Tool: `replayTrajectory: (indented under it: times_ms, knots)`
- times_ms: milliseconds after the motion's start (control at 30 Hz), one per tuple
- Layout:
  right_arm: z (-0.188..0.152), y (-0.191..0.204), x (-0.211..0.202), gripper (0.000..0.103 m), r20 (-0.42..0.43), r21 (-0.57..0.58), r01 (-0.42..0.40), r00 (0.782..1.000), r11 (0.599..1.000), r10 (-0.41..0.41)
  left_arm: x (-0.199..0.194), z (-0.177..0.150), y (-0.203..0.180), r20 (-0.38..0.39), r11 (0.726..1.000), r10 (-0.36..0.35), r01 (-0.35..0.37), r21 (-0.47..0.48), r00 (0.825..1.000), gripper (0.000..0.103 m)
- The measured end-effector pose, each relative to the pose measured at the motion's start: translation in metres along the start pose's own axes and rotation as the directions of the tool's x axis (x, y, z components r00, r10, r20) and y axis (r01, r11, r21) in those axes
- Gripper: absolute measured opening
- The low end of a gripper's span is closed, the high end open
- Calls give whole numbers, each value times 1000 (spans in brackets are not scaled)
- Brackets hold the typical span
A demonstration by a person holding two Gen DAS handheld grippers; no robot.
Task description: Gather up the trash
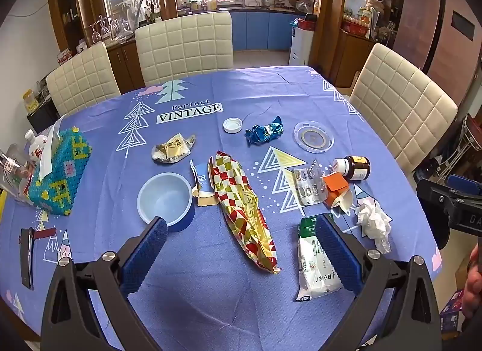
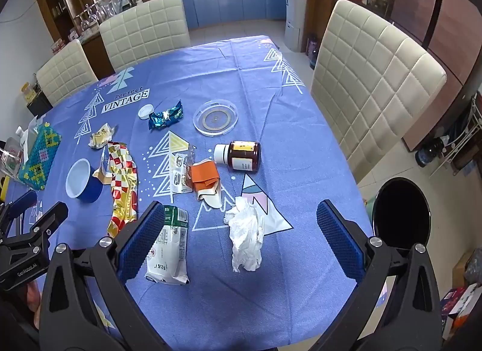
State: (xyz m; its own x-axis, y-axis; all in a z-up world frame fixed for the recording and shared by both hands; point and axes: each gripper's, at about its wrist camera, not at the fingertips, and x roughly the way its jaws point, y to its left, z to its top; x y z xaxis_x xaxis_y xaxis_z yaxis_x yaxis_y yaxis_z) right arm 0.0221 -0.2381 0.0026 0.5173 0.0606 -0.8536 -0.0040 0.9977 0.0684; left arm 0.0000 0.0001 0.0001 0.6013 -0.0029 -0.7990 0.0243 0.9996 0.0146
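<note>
left wrist: left gripper (image 1: 241, 256) fingers (image 1: 144, 257) spread fully wide, holding nothing, hovering over the counter's (image 1: 211, 305) near edge. checkered snack wrapper (image 1: 244, 209) lies between them further in, white milk pouch (image 1: 313, 263) just behind the right-side finger. best bet: drop straight over the wrapper's middle, pinch across its narrow width.

right wrist: right gripper (image 2: 241, 242) fingers (image 2: 339, 245) also wide apart, empty. crumpled tissue (image 2: 245, 236) sits between them near the counter's right edge; black bin (image 2: 400, 212) beside that edge.

Near the table's left edge we see a beaded tissue box (image 1: 60, 170); a blue bowl (image 1: 165, 200) sits just beside it, cream chairs (image 1: 183, 46) along the far edge.
</note>
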Motion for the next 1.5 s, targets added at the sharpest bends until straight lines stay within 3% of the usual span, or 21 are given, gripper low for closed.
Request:
replayTrajectory:
  times_ms: [1500]
  knots:
    - [-2, -3, -3, 99, 5, 5, 4, 1000, 1000, -4, 0, -2, -2, -7, 1000, -20, 20, -8, 1000, 96]
